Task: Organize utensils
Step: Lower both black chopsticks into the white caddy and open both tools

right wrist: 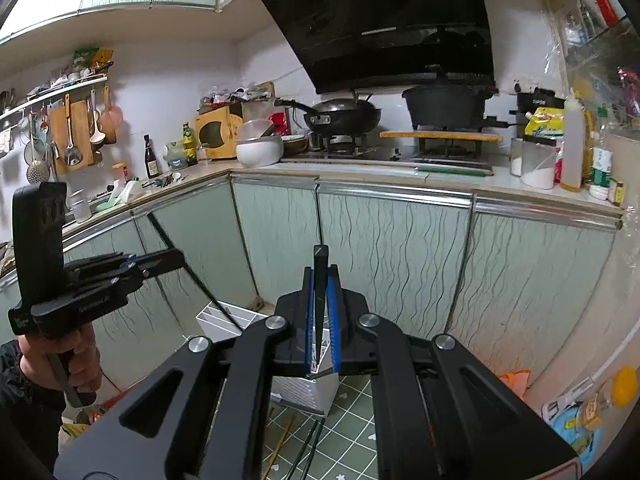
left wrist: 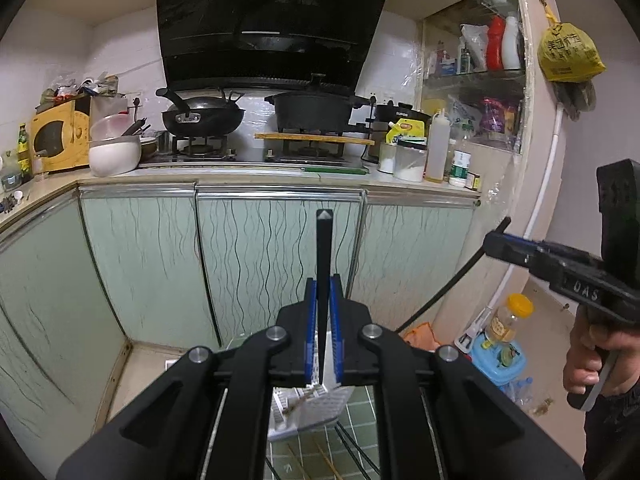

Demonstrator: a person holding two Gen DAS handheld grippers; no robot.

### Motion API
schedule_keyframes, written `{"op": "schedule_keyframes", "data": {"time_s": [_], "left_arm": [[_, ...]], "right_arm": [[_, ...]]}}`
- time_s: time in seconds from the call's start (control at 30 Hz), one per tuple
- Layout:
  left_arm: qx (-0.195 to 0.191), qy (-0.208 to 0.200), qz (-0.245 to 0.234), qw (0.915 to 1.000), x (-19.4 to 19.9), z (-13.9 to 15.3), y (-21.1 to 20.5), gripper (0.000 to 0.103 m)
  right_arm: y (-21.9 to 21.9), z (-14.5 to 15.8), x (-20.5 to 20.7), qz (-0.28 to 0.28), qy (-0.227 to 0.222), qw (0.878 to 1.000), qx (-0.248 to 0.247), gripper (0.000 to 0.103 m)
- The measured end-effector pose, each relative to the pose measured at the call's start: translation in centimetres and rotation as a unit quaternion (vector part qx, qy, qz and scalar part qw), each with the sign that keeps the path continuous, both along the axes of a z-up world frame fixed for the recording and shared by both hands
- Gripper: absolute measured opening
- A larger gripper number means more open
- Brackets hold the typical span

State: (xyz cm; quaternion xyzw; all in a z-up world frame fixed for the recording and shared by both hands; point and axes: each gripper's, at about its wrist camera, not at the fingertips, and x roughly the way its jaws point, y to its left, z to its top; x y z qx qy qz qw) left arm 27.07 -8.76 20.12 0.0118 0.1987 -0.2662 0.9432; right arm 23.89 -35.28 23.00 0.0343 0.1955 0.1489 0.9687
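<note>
My left gripper (left wrist: pixel 323 280) is shut on a black chopstick (left wrist: pixel 323 248) that sticks up past its blue pads. It hangs above a white utensil holder (left wrist: pixel 316 404) on a green tiled surface. My right gripper (right wrist: pixel 321 270) is shut on another black chopstick (right wrist: pixel 320 264), above the same white holder (right wrist: pixel 308 392). Each gripper shows in the other's view: the right gripper (left wrist: pixel 496 240) with its chopstick slanting down, the left gripper (right wrist: pixel 176 258) likewise. Loose wooden and black chopsticks (right wrist: pixel 308 440) lie on the tiles by the holder.
Green lower cabinets (left wrist: pixel 272 248) face me, under a counter with a wok (left wrist: pixel 202 116), a black pot (left wrist: pixel 316 110), a white bowl (left wrist: pixel 114 154) and bottles (left wrist: pixel 438 146). A jar and blue toy (left wrist: pixel 500 344) sit on the floor at right.
</note>
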Motion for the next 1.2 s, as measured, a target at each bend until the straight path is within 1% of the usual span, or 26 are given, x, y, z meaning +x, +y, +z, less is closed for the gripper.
{"op": "schedule_keyframes", "data": {"time_s": [0.1, 0.27, 0.47, 0.67, 0.8, 0.97, 1.2], "left_arm": [[0.004, 0.004, 0.003, 1.0, 1.3, -0.7, -0.4, 0.008], [0.006, 0.017, 0.004, 0.9998, 3.3, -2.9, -0.7, 0.008], [0.005, 0.032, 0.003, 0.9995, 5.0, -6.1, -0.6, 0.008], [0.006, 0.043, -0.006, 0.9991, 6.0, -8.5, -0.5, 0.008], [0.007, 0.046, -0.018, 0.9988, 6.2, -9.9, -0.3, 0.008], [0.022, 0.035, -0.044, 0.9982, 6.1, -11.0, -0.5, 0.008], [0.038, 0.034, -0.064, 0.9967, 5.9, -11.5, -0.4, 0.008]], "right_arm": [[0.3, -1.2, 1.6, 0.009, 0.008, 1.0, 0.002, 0.006], [1.0, -4.0, 4.1, 0.019, 0.029, 0.999, 0.006, 0.006], [1.4, -7.1, 6.1, 0.025, 0.05, 0.998, 0.007, 0.006], [1.2, -9.7, 7.5, 0.036, 0.063, 0.997, 0.009, 0.006], [1.2, -10.8, 7.9, 0.05, 0.065, 0.997, 0.005, 0.006], [1.4, -11.6, 8.0, 0.071, 0.064, 0.995, -0.011, 0.006], [1.8, -12.2, 7.7, 0.1, 0.061, 0.992, -0.037, 0.006]]}}
